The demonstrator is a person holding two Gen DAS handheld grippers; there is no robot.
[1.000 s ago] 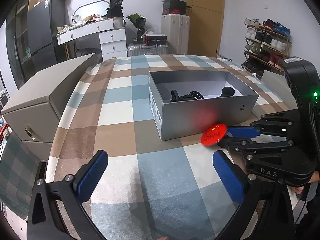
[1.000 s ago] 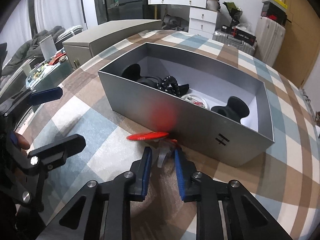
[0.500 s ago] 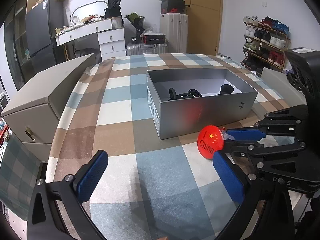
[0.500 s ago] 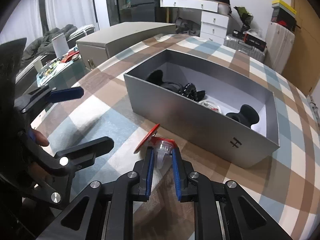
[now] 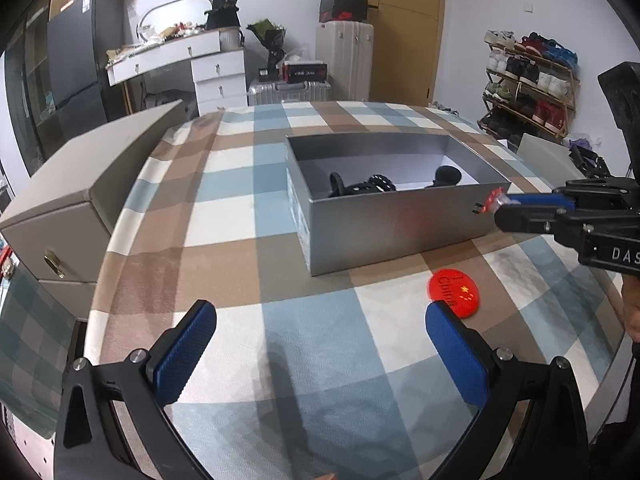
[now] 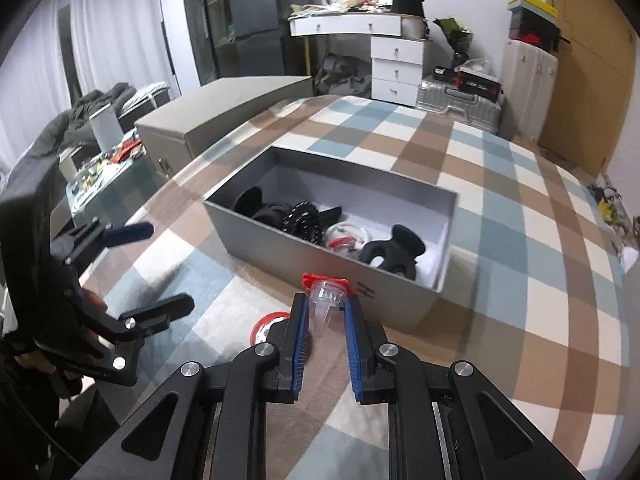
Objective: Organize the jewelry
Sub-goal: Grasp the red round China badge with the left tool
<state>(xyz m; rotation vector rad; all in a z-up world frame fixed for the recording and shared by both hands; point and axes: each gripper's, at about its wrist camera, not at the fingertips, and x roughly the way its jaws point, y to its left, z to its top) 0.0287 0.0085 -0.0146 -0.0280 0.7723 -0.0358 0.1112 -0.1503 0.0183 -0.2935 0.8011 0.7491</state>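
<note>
Red-rimmed clear plastic clip (image 6: 326, 294) sits clenched in the right gripper (image 6: 326, 320), raised beside the grey box (image 6: 400, 304); red disc (image 5: 454, 293) lies flat on the checked bench (image 5: 320, 340); left gripper (image 5: 320, 344) hangs released, jaws wide.

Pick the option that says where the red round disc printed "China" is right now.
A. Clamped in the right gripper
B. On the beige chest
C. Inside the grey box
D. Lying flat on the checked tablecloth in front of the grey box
D: the red disc lies flat on the checked tablecloth in front of the grey box, while the right gripper is shut only on a small clear plastic piece.
</note>
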